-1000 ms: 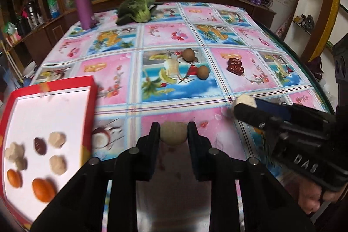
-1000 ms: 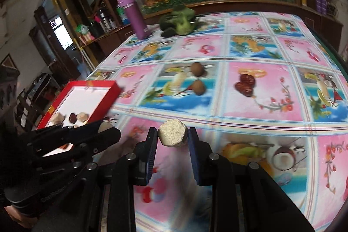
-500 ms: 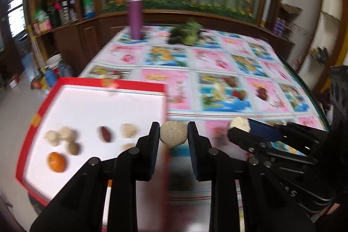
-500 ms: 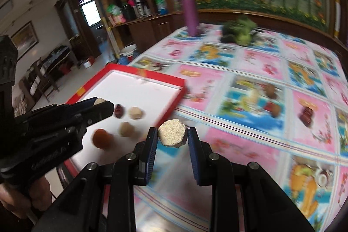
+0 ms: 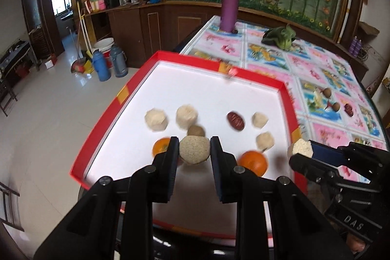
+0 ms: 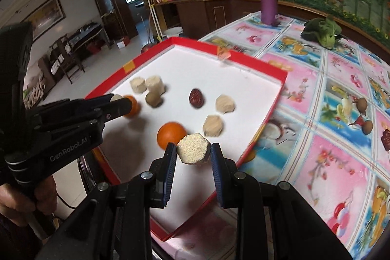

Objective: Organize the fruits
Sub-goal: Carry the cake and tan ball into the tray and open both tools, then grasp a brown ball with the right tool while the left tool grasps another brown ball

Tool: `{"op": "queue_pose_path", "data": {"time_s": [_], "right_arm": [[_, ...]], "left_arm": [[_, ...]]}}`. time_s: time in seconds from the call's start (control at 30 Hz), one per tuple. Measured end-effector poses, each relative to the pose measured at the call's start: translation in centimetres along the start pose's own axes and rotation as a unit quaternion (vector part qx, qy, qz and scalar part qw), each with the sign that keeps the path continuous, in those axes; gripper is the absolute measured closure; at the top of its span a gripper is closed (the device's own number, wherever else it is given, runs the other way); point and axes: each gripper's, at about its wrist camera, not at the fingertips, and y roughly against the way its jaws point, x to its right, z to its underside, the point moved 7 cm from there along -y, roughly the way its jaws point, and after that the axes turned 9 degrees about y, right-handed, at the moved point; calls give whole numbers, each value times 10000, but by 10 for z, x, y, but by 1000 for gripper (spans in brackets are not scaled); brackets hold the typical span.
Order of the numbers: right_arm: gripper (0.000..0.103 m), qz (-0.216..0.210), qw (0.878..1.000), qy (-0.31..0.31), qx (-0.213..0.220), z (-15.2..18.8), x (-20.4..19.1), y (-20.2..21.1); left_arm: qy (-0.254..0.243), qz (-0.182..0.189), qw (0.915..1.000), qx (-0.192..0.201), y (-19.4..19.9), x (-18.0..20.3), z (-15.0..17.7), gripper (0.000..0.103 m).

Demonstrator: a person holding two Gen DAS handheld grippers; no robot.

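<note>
My left gripper [image 5: 194,154] is shut on a beige round fruit piece [image 5: 194,150] and holds it above the near part of the red-rimmed white tray [image 5: 219,66]. My right gripper [image 6: 193,154] is shut on a beige chunk [image 6: 193,149] above the tray's near right side [image 6: 273,109]. The tray holds two oranges [image 5: 253,161], a red date [image 5: 235,120], a brown longan [image 5: 195,130] and several beige pieces [image 5: 156,119]. The right gripper shows in the left wrist view [image 5: 301,152]; the left gripper shows in the right wrist view [image 6: 119,101].
On the flowered tablecloth [image 6: 329,157] lie two longans [image 6: 362,104] and red dates [image 6: 386,135]. A purple bottle [image 5: 230,4] and a green vegetable [image 5: 280,37] stand at the far end. The tray's left side is at the table edge above the floor [image 5: 43,113].
Both grippers, still holding their pieces, have swung left from over the tablecloth to over the tray, which now fills the middle of both views.
</note>
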Motion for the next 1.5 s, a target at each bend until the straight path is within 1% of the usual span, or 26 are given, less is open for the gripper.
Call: {"op": "queue_pose_path", "data": {"time_s": [0.3,0.53,0.6,0.73,0.8,0.83,0.87,0.93,0.97,1.1,1.17,1.27,1.5], "right_arm": [[76,-117,9996,68,-244,12,-15,-9],[75,-309,9988,113,-363,13,-26,-13],[75,-360,9982,137,-460,14,-29,-14],[75,-404,9980,139,-457,14,-29,-11],[75,-468,9979,96,-437,14,-26,-8],[75,-478,9982,56,-368,12,-23,-5],[75,-468,9985,16,-300,11,-19,-1],[75,-425,9989,-81,-204,8,-10,5],[75,-402,9990,-149,-134,6,-5,8],[75,-260,9991,-344,29,3,17,19],[75,-169,9987,-463,101,4,31,24],[75,108,9979,-614,175,7,58,31],[75,844,9900,-1127,105,26,145,45]], "left_arm": [[-69,-96,9995,-297,-12,-8,18,75],[-123,-198,9993,-293,-12,-9,17,75],[-122,-212,9992,-307,-12,-8,16,75],[-187,-271,9989,-323,-13,-6,17,75],[-196,-264,9989,-336,-13,-5,17,73],[-189,-254,9989,-352,-13,-5,17,68],[-171,-242,9989,-372,-13,-5,16,60],[-144,-259,9990,-335,-11,-4,15,51],[-148,-280,9990,-311,-10,-4,14,48],[-154,-256,9994,-170,-1,2,7,45],[-200,-221,9995,-110,4,9,3,40],[-371,-96,9993,-49,9,27,-1,38],[-604,160,9980,-82,12,64,-5,37]]}}
